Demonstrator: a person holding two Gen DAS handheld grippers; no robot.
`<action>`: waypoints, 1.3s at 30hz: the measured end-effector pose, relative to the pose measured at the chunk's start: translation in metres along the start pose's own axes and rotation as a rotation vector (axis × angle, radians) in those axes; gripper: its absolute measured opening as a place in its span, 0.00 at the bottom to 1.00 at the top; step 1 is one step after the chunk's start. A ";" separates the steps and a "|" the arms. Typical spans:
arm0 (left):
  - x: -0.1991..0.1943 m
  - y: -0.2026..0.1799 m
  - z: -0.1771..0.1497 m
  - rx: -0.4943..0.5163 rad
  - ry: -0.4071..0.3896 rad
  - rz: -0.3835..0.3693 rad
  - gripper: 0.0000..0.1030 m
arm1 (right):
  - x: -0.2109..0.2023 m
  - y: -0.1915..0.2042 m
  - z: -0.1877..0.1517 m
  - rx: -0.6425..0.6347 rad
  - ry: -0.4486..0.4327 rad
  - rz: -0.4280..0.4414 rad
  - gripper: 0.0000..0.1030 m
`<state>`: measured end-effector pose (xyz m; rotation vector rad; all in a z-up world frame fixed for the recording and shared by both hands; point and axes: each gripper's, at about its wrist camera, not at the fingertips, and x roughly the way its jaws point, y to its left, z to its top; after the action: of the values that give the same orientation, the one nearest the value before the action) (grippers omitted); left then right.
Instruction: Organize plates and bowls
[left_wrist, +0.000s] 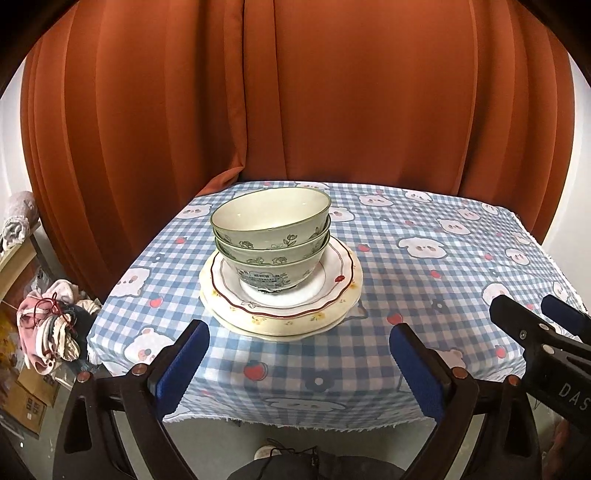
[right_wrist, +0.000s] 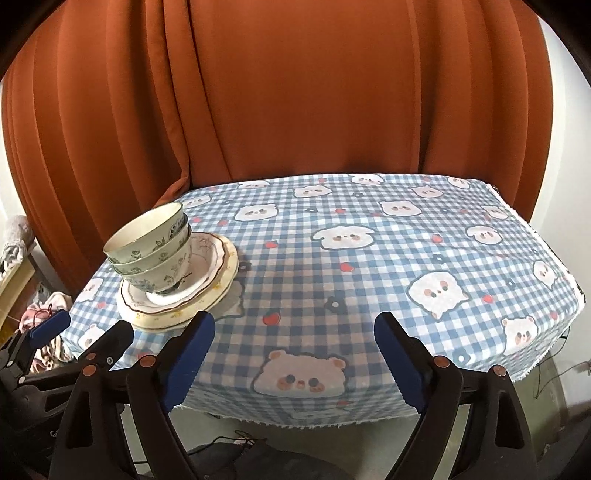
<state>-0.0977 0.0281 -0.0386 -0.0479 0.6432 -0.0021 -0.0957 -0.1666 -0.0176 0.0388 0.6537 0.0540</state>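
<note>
Three pale green floral bowls (left_wrist: 271, 236) are nested in a stack on a white red-rimmed plate (left_wrist: 332, 286), which lies on a cream floral plate (left_wrist: 284, 325). The pile stands mid-table in the left wrist view and at the left in the right wrist view, bowls (right_wrist: 147, 247) on the plates (right_wrist: 221, 280). My left gripper (left_wrist: 299, 363) is open and empty, held near the table's front edge before the pile. My right gripper (right_wrist: 295, 354) is open and empty, to the right of the pile. The right gripper also shows in the left wrist view (left_wrist: 535, 321).
The table wears a blue checked cloth with bears (right_wrist: 369, 266). An orange curtain (left_wrist: 295, 92) hangs close behind. Clothes (left_wrist: 48, 328) and cardboard boxes (left_wrist: 26, 402) lie on the floor to the left. Cables (right_wrist: 240, 443) lie below the front edge.
</note>
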 end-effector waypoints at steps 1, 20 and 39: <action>0.000 0.000 0.000 -0.001 -0.001 0.000 0.97 | -0.001 0.000 0.000 0.002 -0.002 -0.002 0.88; 0.001 -0.007 0.002 0.000 0.002 -0.027 0.97 | -0.006 -0.008 -0.001 0.024 -0.005 -0.028 0.90; 0.001 -0.010 0.003 0.004 -0.011 -0.023 0.98 | -0.007 -0.014 -0.001 0.022 -0.010 -0.038 0.91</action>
<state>-0.0949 0.0179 -0.0359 -0.0513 0.6320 -0.0254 -0.1015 -0.1809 -0.0150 0.0478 0.6451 0.0103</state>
